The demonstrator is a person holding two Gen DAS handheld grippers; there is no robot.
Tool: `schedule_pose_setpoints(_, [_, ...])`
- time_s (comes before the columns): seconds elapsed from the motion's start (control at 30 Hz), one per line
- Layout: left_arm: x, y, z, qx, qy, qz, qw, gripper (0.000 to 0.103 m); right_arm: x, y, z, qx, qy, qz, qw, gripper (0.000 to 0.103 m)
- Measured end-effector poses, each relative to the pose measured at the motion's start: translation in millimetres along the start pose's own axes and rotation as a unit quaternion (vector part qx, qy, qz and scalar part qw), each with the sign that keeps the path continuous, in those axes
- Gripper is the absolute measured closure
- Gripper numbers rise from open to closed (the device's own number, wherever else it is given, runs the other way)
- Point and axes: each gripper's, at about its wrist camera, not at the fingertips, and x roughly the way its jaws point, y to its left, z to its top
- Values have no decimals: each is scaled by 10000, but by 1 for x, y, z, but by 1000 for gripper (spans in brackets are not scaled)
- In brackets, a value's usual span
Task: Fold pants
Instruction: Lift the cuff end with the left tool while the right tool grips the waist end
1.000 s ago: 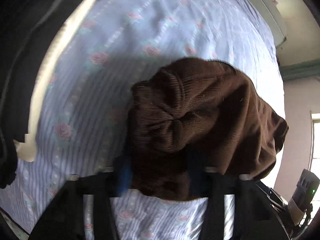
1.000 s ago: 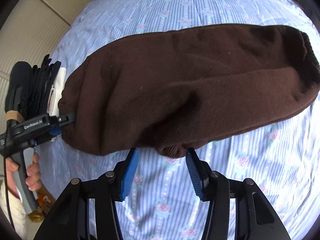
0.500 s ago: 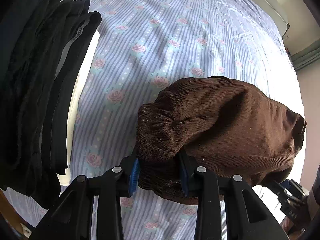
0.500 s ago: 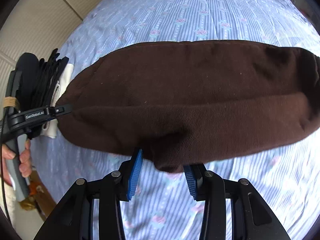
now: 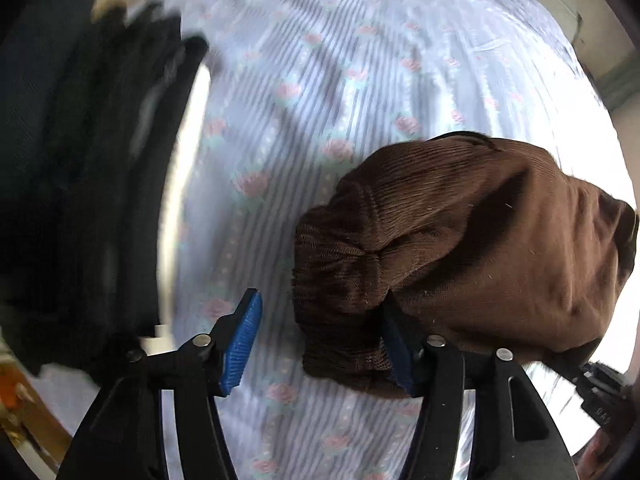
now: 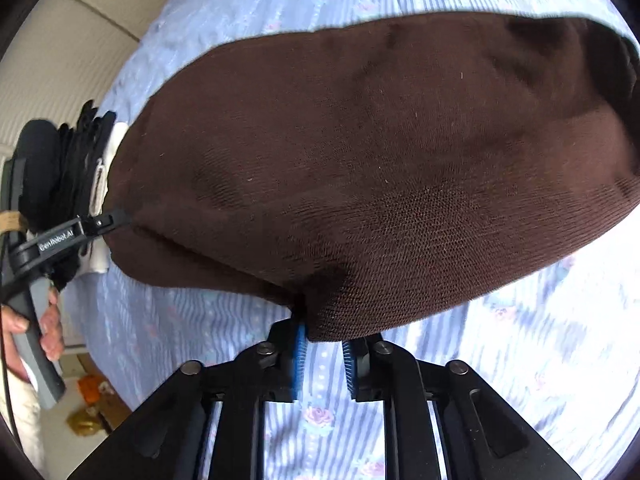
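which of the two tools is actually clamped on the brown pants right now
The right tool: its blue pads pinch the lower edge of the brown pants. The left tool has just opened; one pad stands clear of the cloth.

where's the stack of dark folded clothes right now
The stack of dark folded clothes lies along the left edge of the left wrist view on the striped floral bedsheet, left of the brown pants.

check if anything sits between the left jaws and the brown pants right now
Nothing visible does. The left gripper has just been opening; the bunched end of the brown pants lies between its jaws, against one pad and clear of the other. The stack of dark clothes lies off to the side on the striped floral sheet.
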Motion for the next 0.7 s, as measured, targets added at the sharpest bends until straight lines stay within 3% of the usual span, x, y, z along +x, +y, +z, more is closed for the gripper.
schedule_pose_setpoints(0.07, [-30, -14, -6, 370, -370, 263, 9983, 43, -15, 0, -8, -16, -38, -2, 10000, 61])
schedule_pose_setpoints(0.17, [-77, -45, -24, 1067, -1031, 483, 9877, 43, -56, -19, -20, 139, -501, -202, 9984, 60])
schedule_pose_setpoints(0.3, [-114, -100, -60, 1969, -1570, 91, 9677, 44, -100, -76, -21, 586, -973, -681, 9912, 60])
schedule_pose_setpoints(0.37, [-118, -140, -77, 2238, -1702, -256, 9593, 52, -119, -112, -14, 703, -1207, -969, 9854, 60])
schedule_pose_setpoints(0.5, [-90, -185, -92, 1984, -1269, -945, 9673, 83, -143, -167, 12, 522, -1505, -1548, 9750, 60])
schedule_pose_setpoints(0.6, [-66, -209, -94, 1551, -1111, -1029, 9762, 85, -146, -194, 34, 431, -1456, -1452, 9777, 60])
schedule_pose_setpoints(0.7, [-50, -223, -88, 1417, -963, -1033, 9798, 86, -138, -205, 55, 131, -1463, -1440, 9786, 57])
